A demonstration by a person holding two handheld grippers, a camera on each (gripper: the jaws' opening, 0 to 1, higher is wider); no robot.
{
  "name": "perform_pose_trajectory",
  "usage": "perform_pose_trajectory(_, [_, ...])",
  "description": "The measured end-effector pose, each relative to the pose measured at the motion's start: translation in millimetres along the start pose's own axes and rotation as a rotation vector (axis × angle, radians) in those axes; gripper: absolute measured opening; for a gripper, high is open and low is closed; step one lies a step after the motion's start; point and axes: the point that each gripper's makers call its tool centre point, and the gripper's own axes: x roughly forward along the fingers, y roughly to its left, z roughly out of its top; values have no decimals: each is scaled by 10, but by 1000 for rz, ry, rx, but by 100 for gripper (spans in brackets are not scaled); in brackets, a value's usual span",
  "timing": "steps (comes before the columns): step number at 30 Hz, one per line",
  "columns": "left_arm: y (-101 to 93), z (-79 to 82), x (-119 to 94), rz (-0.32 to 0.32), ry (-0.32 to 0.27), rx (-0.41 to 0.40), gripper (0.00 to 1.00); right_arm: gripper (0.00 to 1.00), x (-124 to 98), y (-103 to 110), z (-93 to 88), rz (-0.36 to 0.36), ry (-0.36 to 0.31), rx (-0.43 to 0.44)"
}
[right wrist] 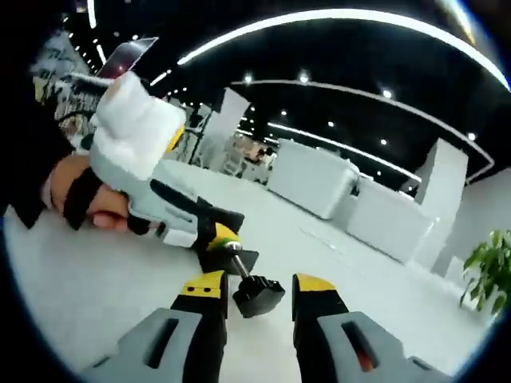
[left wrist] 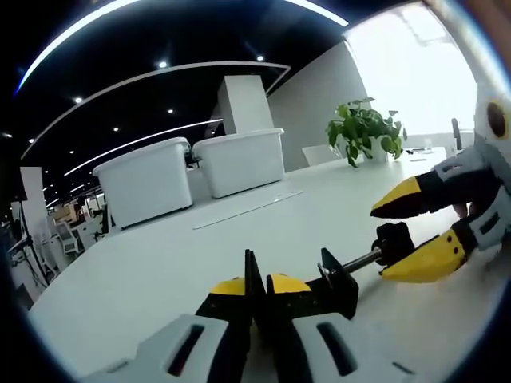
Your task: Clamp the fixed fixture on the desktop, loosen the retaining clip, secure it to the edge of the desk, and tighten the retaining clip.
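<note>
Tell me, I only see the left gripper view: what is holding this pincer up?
Observer: In the right gripper view, a person's hand grips the handle of the left gripper, which is shut on the clamp.
Operator: And is the other pincer squeezing that black knob?
Observer: Not yet. Seen from behind, the right gripper stands open, with the knob between its jaws and a gap on each side.

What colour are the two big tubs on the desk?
White: two big plastic tubs, clearest in the left gripper view.
</note>
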Motion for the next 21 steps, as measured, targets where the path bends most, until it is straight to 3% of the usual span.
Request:
perform_pose_trajectory(1, [0,0,1,0,0,0,7,37,-24,-27,22,19,-7,113])
perform_pose_trajectory(4, [0,1,-1,-1,0,-3,7,38,-52,-67,-9,71,14,341])
perform_pose_trajectory(8, [-4,3,1,-4,0,-2,7,38,-27,-162,-131,92,61,477])
perform_pose_trajectory(12, [-5,3,0,-5,0,-2,7,35,-12,-157,-92,128,41,641])
perform_pose_trajectory(17, [-3,1,1,-7,0,-3,7,28,38,-106,-120,153,67,693])
perform_pose_trajectory(21, [3,1,6,-7,0,-2,7,25,84,-50,-279,143,144,706])
